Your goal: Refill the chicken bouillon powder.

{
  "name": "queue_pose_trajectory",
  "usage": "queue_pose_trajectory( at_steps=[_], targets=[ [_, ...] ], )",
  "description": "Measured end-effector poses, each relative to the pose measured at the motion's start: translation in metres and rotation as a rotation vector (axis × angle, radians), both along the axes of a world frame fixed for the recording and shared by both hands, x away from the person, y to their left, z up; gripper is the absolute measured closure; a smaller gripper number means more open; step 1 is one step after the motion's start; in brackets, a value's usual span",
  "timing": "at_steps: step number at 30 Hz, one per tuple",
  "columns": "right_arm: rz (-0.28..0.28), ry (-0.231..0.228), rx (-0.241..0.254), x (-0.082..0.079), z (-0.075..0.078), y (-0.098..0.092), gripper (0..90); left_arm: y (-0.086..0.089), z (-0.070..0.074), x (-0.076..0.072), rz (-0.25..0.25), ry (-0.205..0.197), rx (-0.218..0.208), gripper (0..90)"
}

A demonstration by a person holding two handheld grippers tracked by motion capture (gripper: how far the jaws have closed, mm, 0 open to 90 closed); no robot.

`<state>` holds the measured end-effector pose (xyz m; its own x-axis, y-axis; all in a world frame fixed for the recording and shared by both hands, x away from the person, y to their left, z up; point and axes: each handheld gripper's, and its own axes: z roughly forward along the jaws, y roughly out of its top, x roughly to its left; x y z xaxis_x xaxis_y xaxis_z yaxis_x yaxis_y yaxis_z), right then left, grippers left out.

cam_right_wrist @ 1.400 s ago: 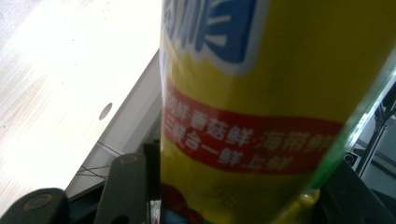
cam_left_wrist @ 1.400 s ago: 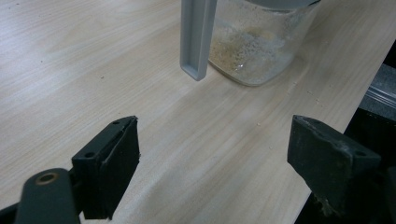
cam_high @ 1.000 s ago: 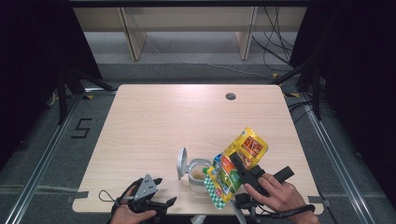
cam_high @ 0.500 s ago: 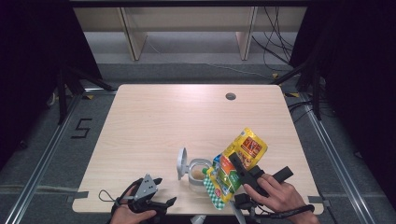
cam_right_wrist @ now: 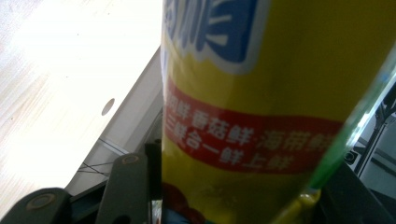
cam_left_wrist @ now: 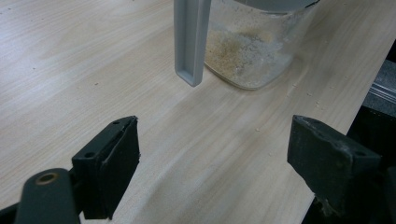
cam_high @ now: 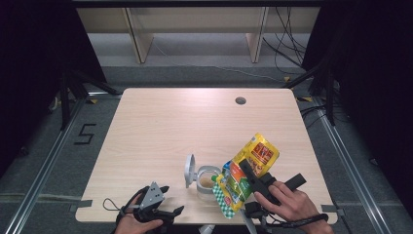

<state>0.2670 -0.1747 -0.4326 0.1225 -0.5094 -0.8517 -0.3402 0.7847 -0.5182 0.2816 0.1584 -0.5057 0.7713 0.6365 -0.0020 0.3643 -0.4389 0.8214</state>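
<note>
While nothing was seen to have shifted since the earlier frames, the glossy yellow pouch (cam_high: 253,168) was still kept clenched between the jaws of the right gripper (cam_high: 249,179), tilted with its lower end over the clear jar (cam_high: 208,181) near the front edge of the table (cam_high: 160,131). The jar, squarish, with a pale granular powder at its bottom and a grey hinged lid (cam_high: 189,170) stood upright, was set on matte light wood-grain. The left gripper (cam_high: 163,207), by the front edge, was held with its black jaws spread apart on nothing.
</note>
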Motion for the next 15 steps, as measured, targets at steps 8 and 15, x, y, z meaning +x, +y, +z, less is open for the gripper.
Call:
queue_pose_trajectory(
  at_steps=[8, 15],
  targets=[
    [0.011, -0.023, -0.01, -0.0004, 0.0005, -0.0013, 53.7, -0.0002, 0.0001, -0.0002, 0.0, 0.0, -0.001, 16.6],
    [0.014, -0.019, 0.014, -0.0004, -0.0004, -0.0012, 53.8, -0.0001, 0.0003, -0.0002, -0.001, -0.001, 0.0, 16.6]
  ],
)
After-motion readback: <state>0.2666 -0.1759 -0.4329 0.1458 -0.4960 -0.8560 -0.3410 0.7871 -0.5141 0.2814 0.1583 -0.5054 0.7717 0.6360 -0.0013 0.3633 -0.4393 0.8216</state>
